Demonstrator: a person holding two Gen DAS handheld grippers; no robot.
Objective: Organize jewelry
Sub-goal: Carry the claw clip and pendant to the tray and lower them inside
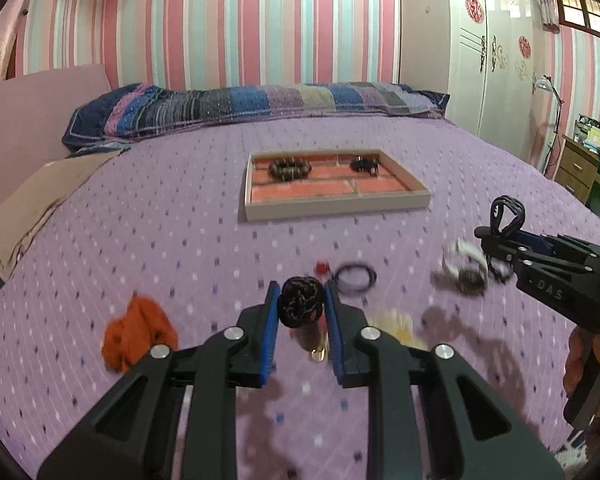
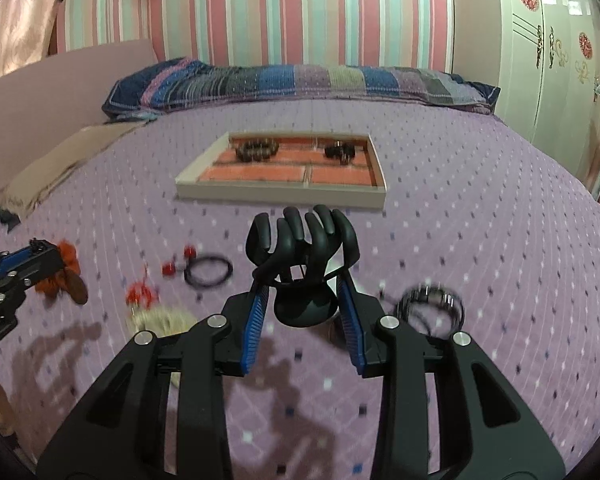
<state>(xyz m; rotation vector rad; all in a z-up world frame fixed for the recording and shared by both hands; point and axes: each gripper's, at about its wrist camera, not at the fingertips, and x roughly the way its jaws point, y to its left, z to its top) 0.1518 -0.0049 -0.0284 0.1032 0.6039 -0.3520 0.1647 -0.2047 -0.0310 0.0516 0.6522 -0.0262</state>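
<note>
Right gripper point(image 2: 302, 280) clamping black claw clip point(image 2: 306, 248) at centre, tray point(image 2: 284, 194) above on bed point(image 2: 480, 208), left gripper point(image 2: 40, 258) at left edge.

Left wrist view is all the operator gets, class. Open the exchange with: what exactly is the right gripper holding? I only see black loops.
Observer: The right gripper is shut on a black claw clip, with its teeth pointing up, toward the tray.
Operator: I see one red bead by the hair tie. Is that all?
Observer: No, there are two red beads, both left of the hair tie.
Operator: Is anything blocked from my view?
Observer: Yes, a red tassel lies beside the pale fluffy piece.
</note>
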